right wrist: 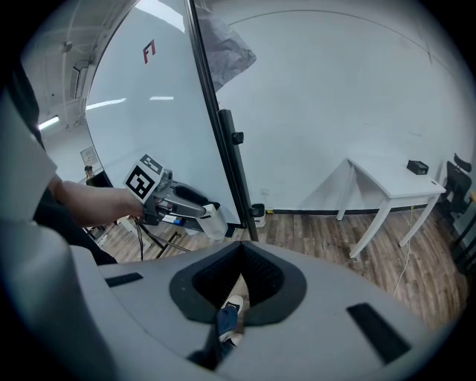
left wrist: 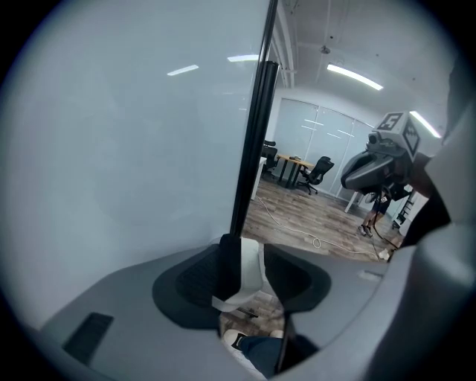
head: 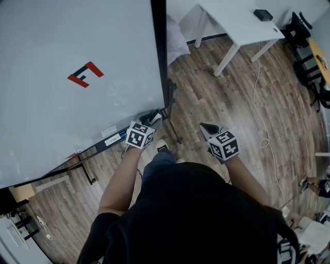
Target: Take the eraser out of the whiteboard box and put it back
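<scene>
The eraser (left wrist: 250, 272), white with a black felt side, sits clamped between the jaws of my left gripper (left wrist: 244, 254). In the head view my left gripper (head: 152, 118) is at the lower right corner of the whiteboard (head: 77, 77), by the right end of the dark whiteboard box (head: 111, 138). The right gripper view shows the white eraser (right wrist: 212, 221) sticking out of the left gripper (right wrist: 195, 208), close to the board's black frame. My right gripper (head: 207, 129) hangs over the wood floor to the right, jaws together and holding nothing (right wrist: 242, 254).
The whiteboard stand's legs (head: 85, 172) spread over the floor below the board. A white table (head: 237, 23) with a small black item (head: 263, 14) stands at the back right. A white cable (head: 264, 121) trails across the floor; office chairs (head: 305, 31) are at far right.
</scene>
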{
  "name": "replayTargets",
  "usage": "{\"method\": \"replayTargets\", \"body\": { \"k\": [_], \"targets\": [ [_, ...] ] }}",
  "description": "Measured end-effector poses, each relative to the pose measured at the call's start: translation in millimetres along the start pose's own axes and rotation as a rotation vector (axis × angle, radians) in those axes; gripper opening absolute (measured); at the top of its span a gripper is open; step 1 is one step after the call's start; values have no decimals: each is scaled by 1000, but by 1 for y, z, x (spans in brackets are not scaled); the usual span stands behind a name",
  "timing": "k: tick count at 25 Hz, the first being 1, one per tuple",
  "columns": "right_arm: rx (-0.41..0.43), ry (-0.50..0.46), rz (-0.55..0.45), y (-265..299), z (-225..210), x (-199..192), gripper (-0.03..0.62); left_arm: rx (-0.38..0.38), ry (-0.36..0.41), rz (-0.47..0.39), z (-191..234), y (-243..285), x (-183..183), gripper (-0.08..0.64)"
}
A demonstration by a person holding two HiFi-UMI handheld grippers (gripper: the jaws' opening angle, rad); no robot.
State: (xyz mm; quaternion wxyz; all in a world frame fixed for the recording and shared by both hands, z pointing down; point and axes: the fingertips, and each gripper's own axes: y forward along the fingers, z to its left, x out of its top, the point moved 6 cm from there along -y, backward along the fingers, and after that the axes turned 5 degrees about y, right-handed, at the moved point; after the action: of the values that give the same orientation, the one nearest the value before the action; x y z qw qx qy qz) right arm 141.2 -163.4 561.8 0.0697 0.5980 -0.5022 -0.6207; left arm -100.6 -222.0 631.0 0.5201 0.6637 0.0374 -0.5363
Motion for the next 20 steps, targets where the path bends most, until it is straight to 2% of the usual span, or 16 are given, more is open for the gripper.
{"method": "replayTargets", "body": {
  "k": [9,20],
  "targets": [
    [5,-18,-15,-15,4,-1,-5,30,8,-35,-8,-24,11,189],
    [35,-75,-31,-29,19,3,-5,124,-13,-111,-22,-74,13,188]
  ]
}}
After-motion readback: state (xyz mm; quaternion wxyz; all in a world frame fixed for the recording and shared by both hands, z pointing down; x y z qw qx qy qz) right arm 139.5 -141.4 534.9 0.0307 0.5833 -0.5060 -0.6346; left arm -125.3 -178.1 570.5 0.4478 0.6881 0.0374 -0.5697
